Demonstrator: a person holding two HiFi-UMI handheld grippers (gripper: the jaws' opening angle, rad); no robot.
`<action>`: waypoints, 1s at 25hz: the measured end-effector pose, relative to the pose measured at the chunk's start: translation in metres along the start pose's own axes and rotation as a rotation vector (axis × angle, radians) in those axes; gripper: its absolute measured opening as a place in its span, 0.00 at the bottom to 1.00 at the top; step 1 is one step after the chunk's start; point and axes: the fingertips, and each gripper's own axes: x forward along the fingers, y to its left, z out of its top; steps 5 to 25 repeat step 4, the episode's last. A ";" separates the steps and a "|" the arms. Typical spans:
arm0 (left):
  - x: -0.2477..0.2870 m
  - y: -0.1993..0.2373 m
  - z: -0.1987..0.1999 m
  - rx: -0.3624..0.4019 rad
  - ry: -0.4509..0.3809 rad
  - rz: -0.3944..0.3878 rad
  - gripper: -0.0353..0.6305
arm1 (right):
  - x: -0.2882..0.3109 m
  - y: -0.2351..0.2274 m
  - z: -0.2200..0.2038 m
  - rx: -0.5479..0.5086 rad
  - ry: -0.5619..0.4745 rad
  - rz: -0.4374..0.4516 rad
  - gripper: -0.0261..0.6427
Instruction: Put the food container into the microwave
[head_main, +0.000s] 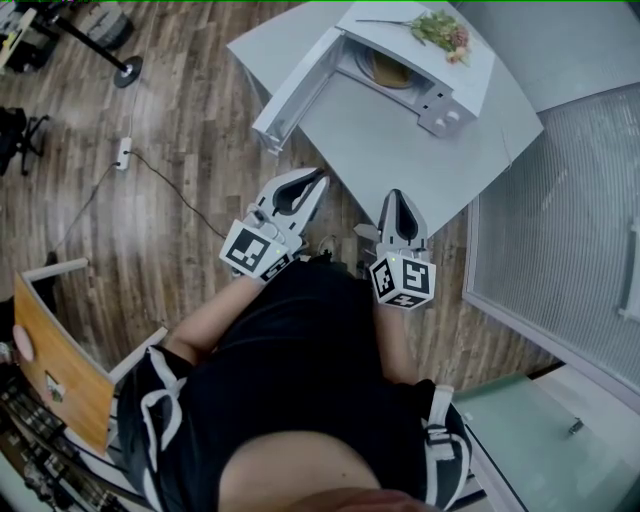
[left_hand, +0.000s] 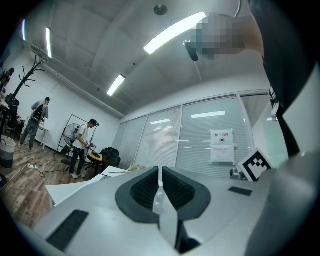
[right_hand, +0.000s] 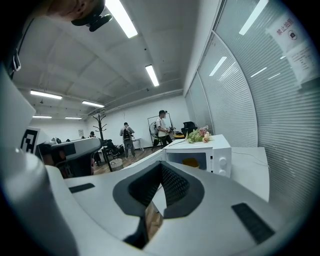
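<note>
Left gripper (head_main: 318, 178) and right gripper (head_main: 398, 196) jaws closed, empty; open microwave (head_main: 441, 101) ahead, food container (head_main: 386, 69) inside

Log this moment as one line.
left tool: shut, empty | right tool: shut, empty | microwave: door open, yellowish item inside | flowers: on microwave top

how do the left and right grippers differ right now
Pose: in the head view the left gripper leans toward the right, while the right gripper points straight ahead.
Facing: the right gripper view shows the microwave ahead with its door open; the left gripper view shows a glass partition instead, with no microwave in sight.
Shared: both have their jaws together with nothing between them, and both are held close to the person's body.
</note>
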 end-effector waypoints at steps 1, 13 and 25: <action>0.000 0.001 0.000 -0.002 0.000 0.002 0.12 | 0.000 0.000 0.000 -0.001 0.000 0.000 0.07; -0.001 0.002 0.001 -0.007 0.000 0.006 0.12 | 0.000 0.002 0.001 -0.005 0.005 0.003 0.07; -0.001 0.002 0.001 -0.007 0.000 0.006 0.12 | 0.000 0.002 0.001 -0.005 0.005 0.003 0.07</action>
